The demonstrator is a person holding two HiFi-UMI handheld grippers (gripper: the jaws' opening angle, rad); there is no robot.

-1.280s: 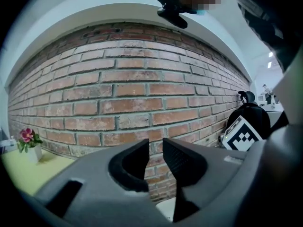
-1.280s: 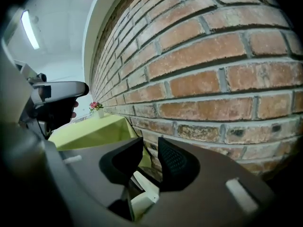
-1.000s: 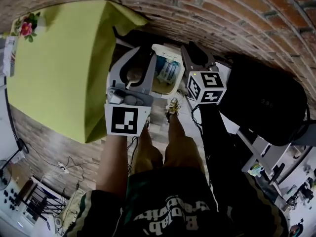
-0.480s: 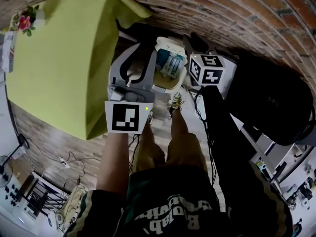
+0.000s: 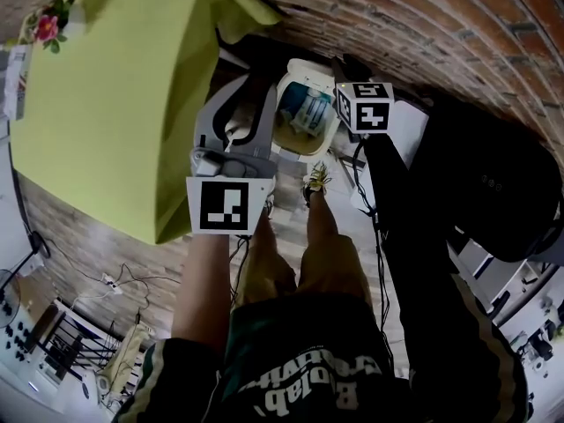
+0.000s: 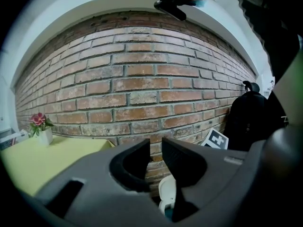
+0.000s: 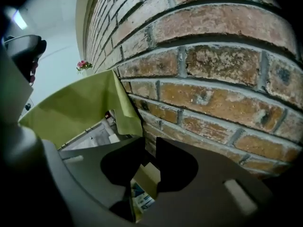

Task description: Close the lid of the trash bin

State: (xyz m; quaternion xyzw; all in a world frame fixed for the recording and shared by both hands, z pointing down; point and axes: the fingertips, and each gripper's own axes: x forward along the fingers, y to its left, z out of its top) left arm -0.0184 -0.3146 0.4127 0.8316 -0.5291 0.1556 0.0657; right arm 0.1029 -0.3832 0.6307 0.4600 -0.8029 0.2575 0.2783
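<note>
Trash bin (image 5: 304,150) is standing open on the floor just ahead of the person's feet, at the foot of the brick wall (image 6: 142,84), between the table draped in a yellow-green cloth (image 5: 106,113) and a black backpack (image 5: 485,183). Its lid (image 5: 304,67) is sitting raised at the far edge, and blue-and-white packaging is showing inside.

Nearest the camera, the left gripper (image 6: 156,148) is hovering at the bin's left side, pointing slightly downward toward the wall. Its jaws have just been closing and are standing a narrow slot apart, with nothing between them and nothing touching the pads.

A little farther on, the right gripper (image 7: 150,148) is hanging over the bin's right rim, tilting down into the opening. Its jaws have also just been closing and are leaving only a thin slit. A carton (image 7: 144,181) is showing through the hollow behind the tips, but it is lying down in the bin, so this gripper is gripping nothing.

Farthest off, a potted flower (image 5: 48,47) is sitting on the table's corner.
</note>
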